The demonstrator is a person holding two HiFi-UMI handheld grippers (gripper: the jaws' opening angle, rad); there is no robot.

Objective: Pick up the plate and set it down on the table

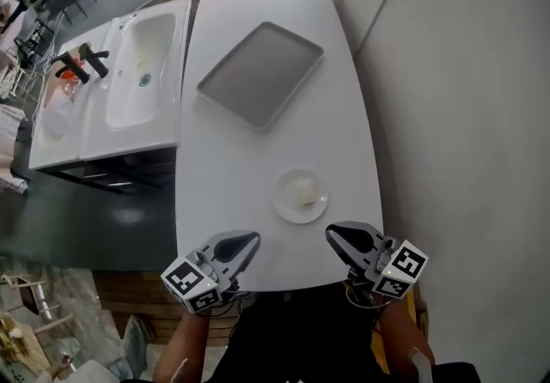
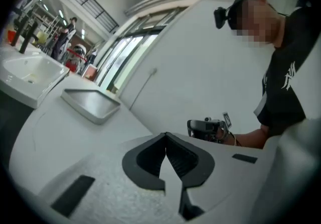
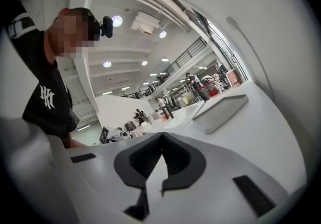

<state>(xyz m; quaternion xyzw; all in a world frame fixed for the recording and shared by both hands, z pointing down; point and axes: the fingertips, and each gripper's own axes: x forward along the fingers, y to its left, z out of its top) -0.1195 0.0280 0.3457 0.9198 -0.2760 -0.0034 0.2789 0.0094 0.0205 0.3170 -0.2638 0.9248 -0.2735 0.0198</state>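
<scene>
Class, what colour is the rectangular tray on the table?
Grey; the tray shows best in the head view.

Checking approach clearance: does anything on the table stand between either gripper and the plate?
Nothing visible does. The plate sits on the white table with only bare tabletop between it and the left gripper and right gripper, both shut. The grey tray lies beyond the plate, out of the way.

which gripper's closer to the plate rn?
Right, slightly: the right gripper sits just below-right of the plate in the head view; left gripper is farther off, below-left. Both shut, empty.
</scene>
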